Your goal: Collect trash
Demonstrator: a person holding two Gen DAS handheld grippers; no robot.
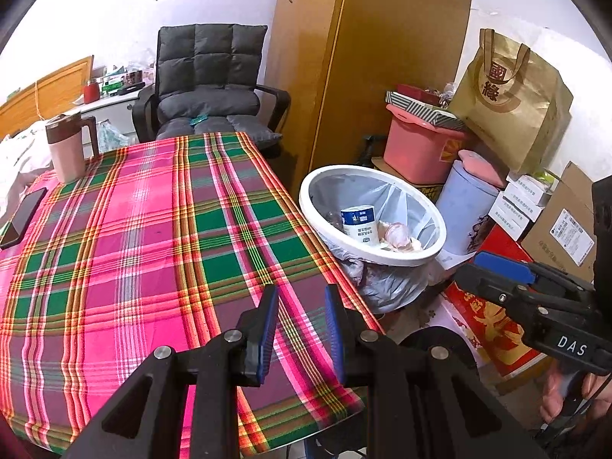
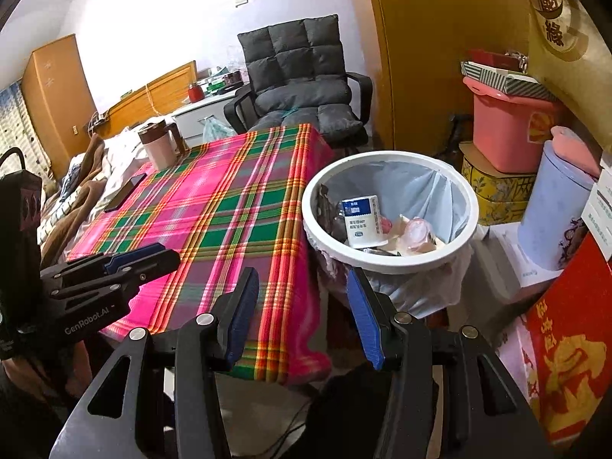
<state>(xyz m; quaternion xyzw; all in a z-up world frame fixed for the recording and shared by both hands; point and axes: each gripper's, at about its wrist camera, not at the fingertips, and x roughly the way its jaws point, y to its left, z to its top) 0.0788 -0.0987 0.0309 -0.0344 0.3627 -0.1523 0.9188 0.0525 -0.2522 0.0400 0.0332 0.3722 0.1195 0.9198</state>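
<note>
Bin point(image 2: 390, 206) stands on the floor just beside the right edge of the table point(image 1: 153, 210), tilted, its mouth turned up and toward the cameras. It has a white rim and a pale liner bag point(image 2: 428, 191) folded over the outside. Trash lies inside: a white and blue carton point(image 2: 361, 222) stands roughly upright, long axis near vertical and leaning a little, printed face toward the cameras; next to it on the right lies crumpled pinkish clear wrapping point(image 2: 415, 235). Other scraps in the bin are too dim to identify.

Left gripper point(image 1: 302, 329) hovers over the near right corner of the table, jaws apart, nothing between the blue pads. Right gripper point(image 2: 302, 313) hovers at the gap between table edge and bin, jaws wide apart, also unloaded.

The table carries a pink, green and yellow plaid cloth. On its far left corner stands a pink jug point(image 1: 67, 147) with a brown lid; a dark phone point(image 1: 23, 212) lies flat at the left edge.

Behind the table: a grey padded chair point(image 1: 210, 80), a wooden wardrobe point(image 1: 382, 57), a bed point(image 2: 76, 187) at left. Right of the bin the floor is crowded: pink tub point(image 1: 420, 149), lilac container point(image 1: 464, 206), brown paper bag point(image 1: 512, 103), white boxes point(image 1: 524, 199), red box point(image 2: 570, 344), pressing close to the bin's right side.
</note>
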